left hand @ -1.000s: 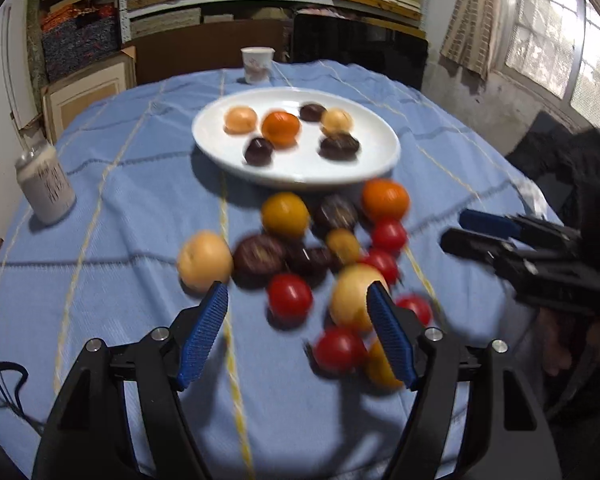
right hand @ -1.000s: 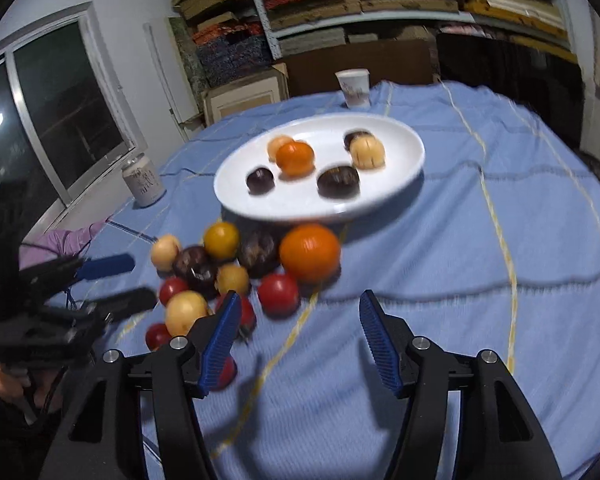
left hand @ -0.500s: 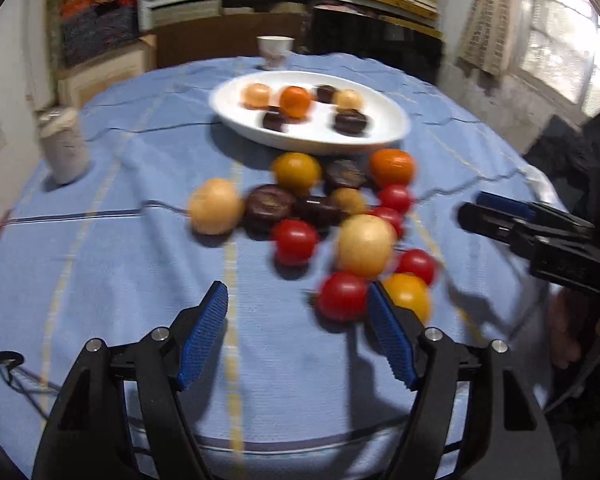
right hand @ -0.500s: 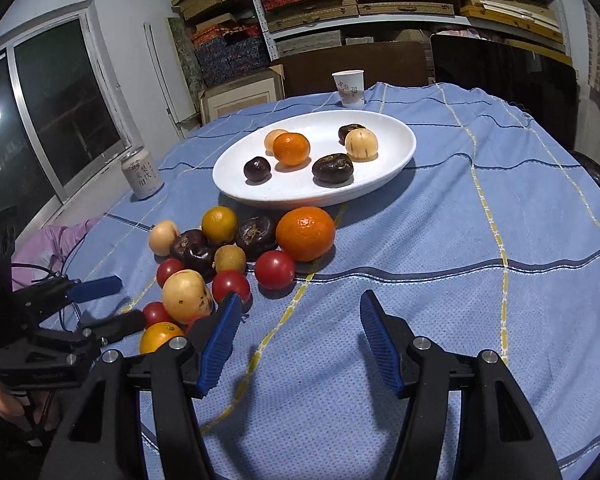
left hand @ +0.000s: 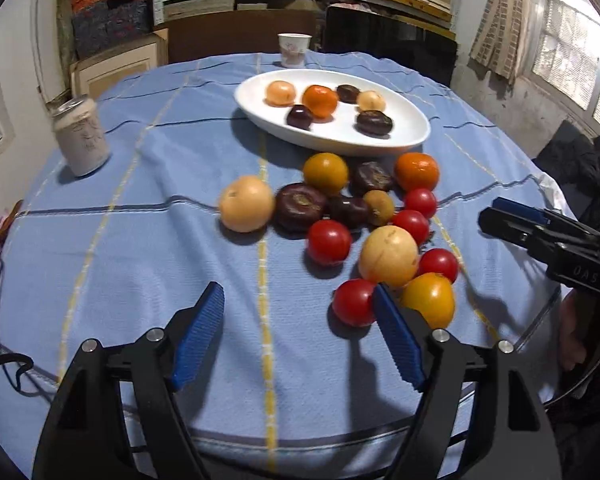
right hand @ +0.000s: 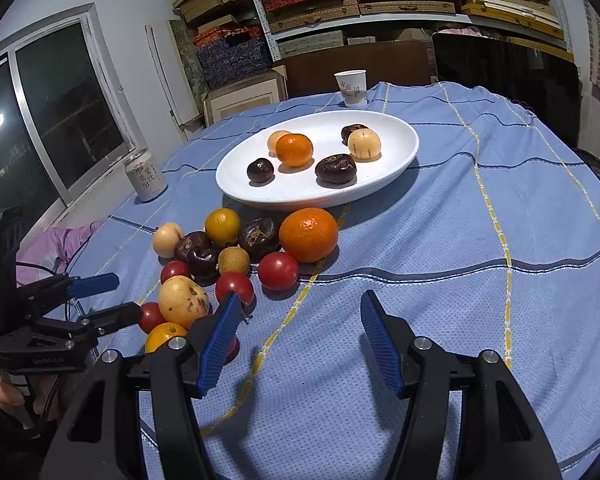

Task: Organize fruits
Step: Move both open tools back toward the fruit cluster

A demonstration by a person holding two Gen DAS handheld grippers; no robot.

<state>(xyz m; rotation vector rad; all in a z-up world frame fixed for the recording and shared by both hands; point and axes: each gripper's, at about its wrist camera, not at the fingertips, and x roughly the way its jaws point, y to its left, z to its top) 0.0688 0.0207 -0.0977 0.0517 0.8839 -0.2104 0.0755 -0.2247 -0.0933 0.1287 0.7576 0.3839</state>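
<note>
Left gripper (left hand: 298, 312) hovers over bare blue cloth, its jaws opening with nothing between them; a red tomato (left hand: 353, 302) sits just beside its right pad. Right gripper (right hand: 296, 320) stands half-wide and empty above open cloth, the desk (right hand: 480, 240) clear toward its right edge. Loose fruits (right hand: 236, 256) cluster between both grippers and the white plate (right hand: 404, 136), which holds 6 pieces. A can (left hand: 82, 136) and paper cup (right hand: 352, 87) stand near the rim; shelves line the wall.
</note>
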